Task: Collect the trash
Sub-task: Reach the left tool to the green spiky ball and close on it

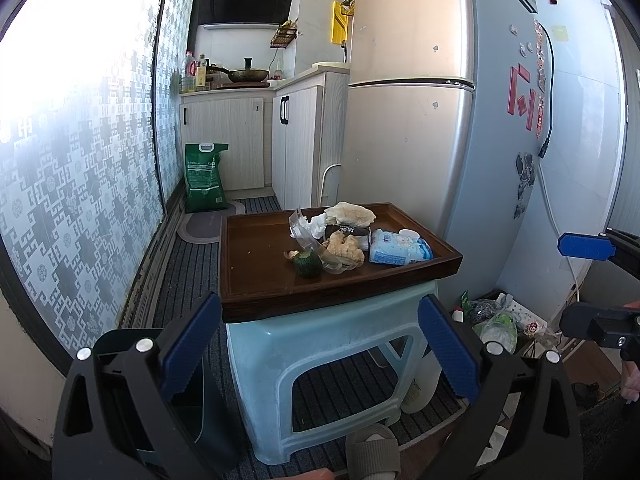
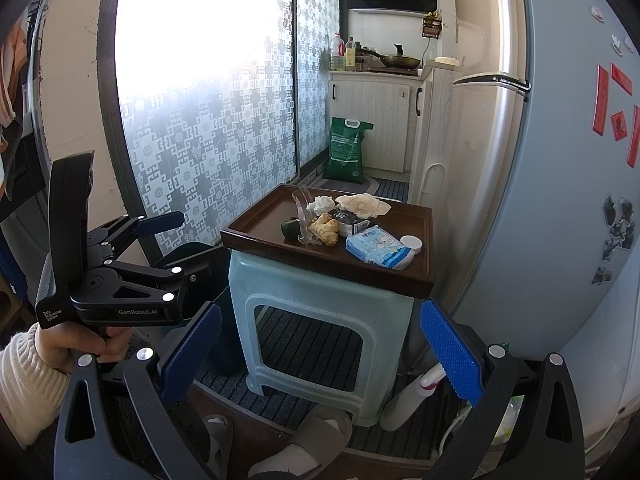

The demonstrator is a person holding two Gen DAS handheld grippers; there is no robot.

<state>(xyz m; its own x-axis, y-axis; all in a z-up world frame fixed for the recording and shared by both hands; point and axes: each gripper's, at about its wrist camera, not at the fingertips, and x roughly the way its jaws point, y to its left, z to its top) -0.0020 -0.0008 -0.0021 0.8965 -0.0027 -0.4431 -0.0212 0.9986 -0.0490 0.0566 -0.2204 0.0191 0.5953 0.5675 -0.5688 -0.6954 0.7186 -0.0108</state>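
Observation:
A brown wooden tray [image 1: 256,248] [image 2: 256,228] sits on a pale blue plastic stool [image 1: 320,344] [image 2: 320,280]. On it lies a heap of trash: crumpled tissue [image 1: 320,222] [image 2: 322,203], a clear plastic wrapper [image 1: 302,236], a ginger piece [image 1: 344,250] [image 2: 325,226], a dark green round fruit [image 1: 307,265] [image 2: 290,228], a blue-white wipes pack [image 1: 400,248] [image 2: 378,248] and a white lid [image 2: 411,243]. My left gripper [image 1: 320,344] is open and empty, in front of the stool. My right gripper [image 2: 320,356] is open and empty, low before the stool.
A dark bin [image 1: 192,400] stands left of the stool. A basket of waste [image 1: 500,320] sits by the fridge [image 1: 420,120]. A green sack [image 1: 206,178] leans on the cabinets. Slippers [image 2: 288,448] lie on the floor. A spray bottle [image 2: 412,396] stands right of the stool.

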